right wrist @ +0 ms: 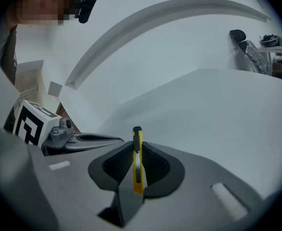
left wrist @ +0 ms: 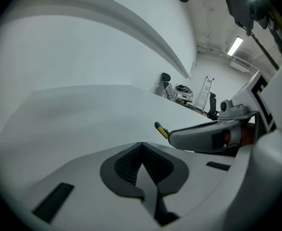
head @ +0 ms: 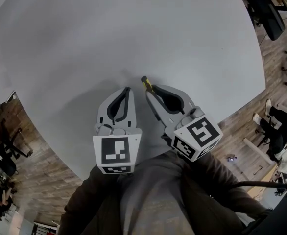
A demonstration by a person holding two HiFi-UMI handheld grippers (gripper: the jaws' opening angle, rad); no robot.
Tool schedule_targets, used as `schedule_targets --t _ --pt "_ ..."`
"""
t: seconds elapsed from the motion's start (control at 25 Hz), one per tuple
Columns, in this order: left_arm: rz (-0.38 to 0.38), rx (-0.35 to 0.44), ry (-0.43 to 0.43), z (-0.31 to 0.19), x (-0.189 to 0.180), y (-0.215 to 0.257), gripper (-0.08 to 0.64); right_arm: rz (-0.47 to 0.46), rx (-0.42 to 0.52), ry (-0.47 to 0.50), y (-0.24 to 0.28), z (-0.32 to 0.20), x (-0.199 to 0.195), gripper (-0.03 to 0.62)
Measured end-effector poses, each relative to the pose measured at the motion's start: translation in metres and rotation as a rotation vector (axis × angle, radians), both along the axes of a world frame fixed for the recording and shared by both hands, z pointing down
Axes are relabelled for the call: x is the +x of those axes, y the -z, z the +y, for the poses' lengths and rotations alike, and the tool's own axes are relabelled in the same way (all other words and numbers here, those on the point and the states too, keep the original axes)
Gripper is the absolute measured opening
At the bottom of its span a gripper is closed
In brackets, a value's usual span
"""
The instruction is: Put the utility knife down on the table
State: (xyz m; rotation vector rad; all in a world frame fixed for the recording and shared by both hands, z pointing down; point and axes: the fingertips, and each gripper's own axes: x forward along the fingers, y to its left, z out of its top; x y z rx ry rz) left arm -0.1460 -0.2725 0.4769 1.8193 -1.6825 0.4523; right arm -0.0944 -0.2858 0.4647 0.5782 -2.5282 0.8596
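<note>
Utility knife (right wrist: 137, 161): clamped in right hand-held gripper (head: 149, 90), centre frame, over desk (head: 133, 28). We judge it not yet put down. Left hand-held gripper (head: 127, 90): closed, empty.

Yellow-and-black utility knife (right wrist: 138, 161), grey table (head: 133, 28)

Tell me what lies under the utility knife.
Only bare white table shows beneath the utility knife, shut in the right gripper. The pads cover its lower body; whether it touches the table is unclear.
</note>
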Motion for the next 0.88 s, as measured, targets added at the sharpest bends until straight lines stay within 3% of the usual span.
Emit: schedule_targets --t 0.2,0.88 --pt "0.013 -0.012 0.006 -0.003 -0.015 -0.01 0.003 0.014 -0.016 0.004 -0.012 -0.003 -0.015 0.057" --pt "0.039 -0.034 0.012 -0.006 -0.014 -0.028 0.003 0.039 -0.066 0.005 -0.038 -0.001 -0.015 0.057"
